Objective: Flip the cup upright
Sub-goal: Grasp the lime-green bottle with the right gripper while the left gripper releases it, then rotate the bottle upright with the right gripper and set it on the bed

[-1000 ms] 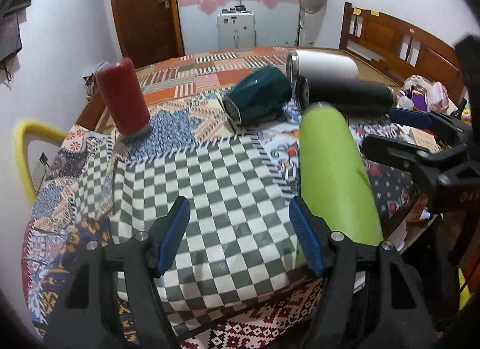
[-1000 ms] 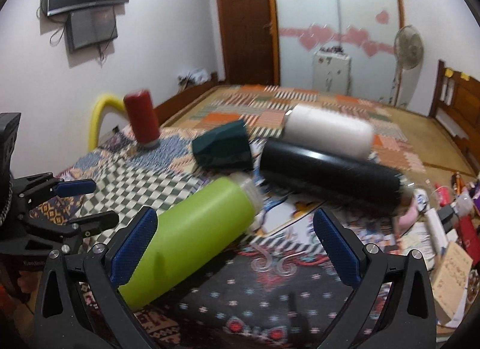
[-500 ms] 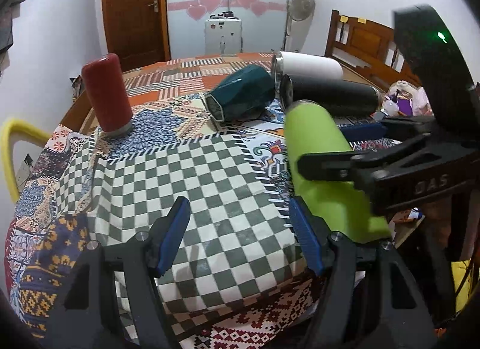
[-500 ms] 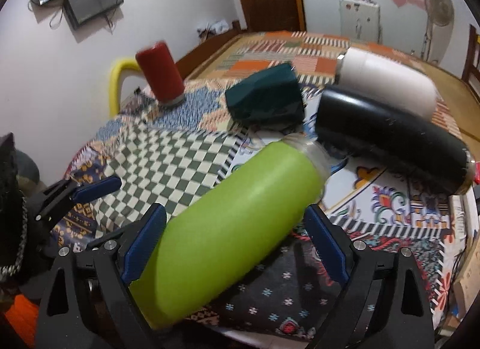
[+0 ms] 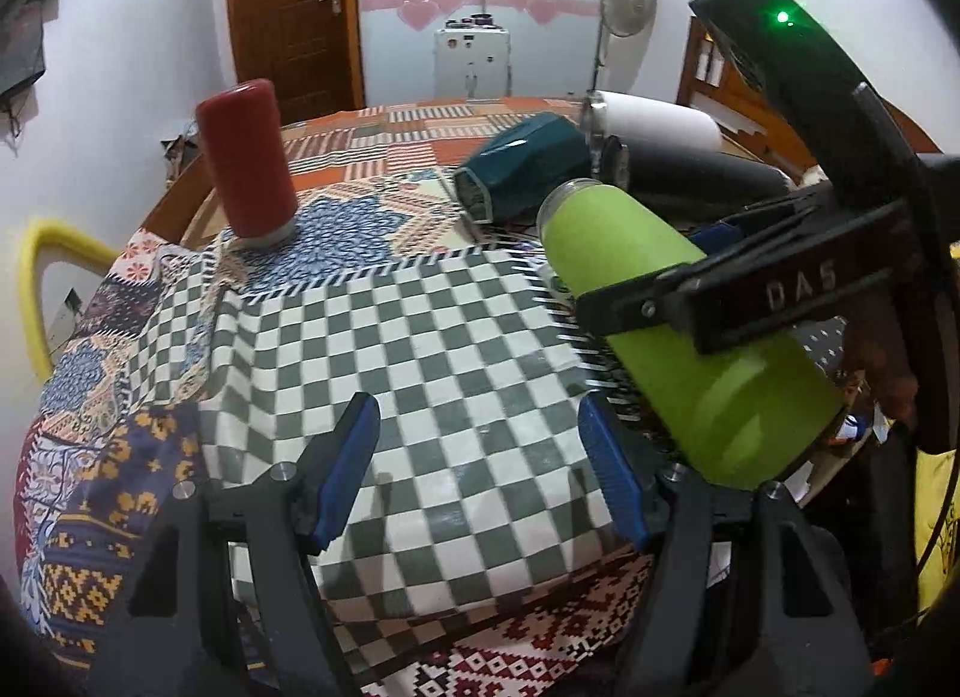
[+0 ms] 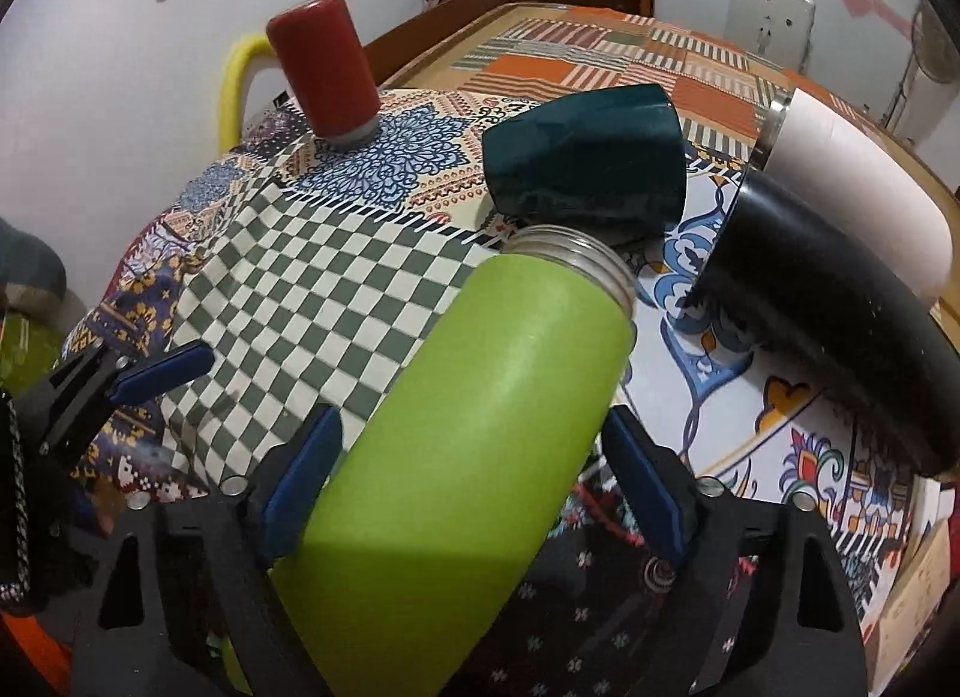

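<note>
The right gripper [image 6: 468,484] is spread around the green cup [image 6: 468,433], pads beside its body, contact not confirmed. The squeeze is best made mid-body before tipping onto the base. The left gripper [image 5: 486,475] is held apart, empty. The green cup lies sideways on the worktop [image 5: 420,349], mouth toward the teal cup [image 6: 588,157]; contents cannot be seen.

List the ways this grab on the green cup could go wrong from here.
1. The right gripper straddles the lime-green cylindrical cup, but gaps show at both blue pads, so closing off-centre could roll it.
2. The cup's open threaded mouth lies close to the dark teal faceted cup and the black cylindrical flask; swinging it upright might knock them.
3. The cup's base sits near the table edge, so it may slip off.
</note>
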Demonstrator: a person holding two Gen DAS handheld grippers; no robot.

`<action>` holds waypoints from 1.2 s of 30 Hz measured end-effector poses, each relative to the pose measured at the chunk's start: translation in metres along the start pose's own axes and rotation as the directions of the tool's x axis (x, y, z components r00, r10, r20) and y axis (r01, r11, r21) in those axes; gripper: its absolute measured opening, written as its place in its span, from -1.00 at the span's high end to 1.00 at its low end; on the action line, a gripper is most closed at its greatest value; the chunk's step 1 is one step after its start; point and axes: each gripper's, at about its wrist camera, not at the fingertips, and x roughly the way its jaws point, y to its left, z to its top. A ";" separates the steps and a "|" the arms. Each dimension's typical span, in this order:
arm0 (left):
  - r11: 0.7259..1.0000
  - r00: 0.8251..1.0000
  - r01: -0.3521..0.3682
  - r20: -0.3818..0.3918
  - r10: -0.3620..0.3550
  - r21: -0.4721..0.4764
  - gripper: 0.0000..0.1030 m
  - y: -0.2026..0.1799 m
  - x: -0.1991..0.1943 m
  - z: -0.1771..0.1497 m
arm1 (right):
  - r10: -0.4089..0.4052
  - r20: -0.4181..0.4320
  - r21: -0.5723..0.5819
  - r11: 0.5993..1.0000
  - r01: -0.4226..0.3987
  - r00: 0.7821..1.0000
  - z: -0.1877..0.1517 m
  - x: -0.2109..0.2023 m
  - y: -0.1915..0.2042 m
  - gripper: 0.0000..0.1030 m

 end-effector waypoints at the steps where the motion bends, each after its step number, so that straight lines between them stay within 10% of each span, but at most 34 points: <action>1: 1.000 1.000 -0.004 0.003 0.004 -0.006 -0.33 0.002 -0.001 0.001 | 0.014 -0.011 0.015 1.000 -0.014 1.000 0.002 0.001 -0.003 -0.52; 13: 0.999 0.996 -0.023 0.085 0.025 -0.034 -0.33 0.002 -0.024 0.024 | 0.004 0.123 0.036 0.999 -0.009 0.992 -0.014 -0.040 -0.015 -0.23; 36: 0.994 0.959 -0.102 0.263 0.108 -0.037 -0.95 -0.018 -0.051 0.044 | -0.037 0.435 0.012 0.999 0.036 0.900 -0.015 -0.093 -0.007 -0.18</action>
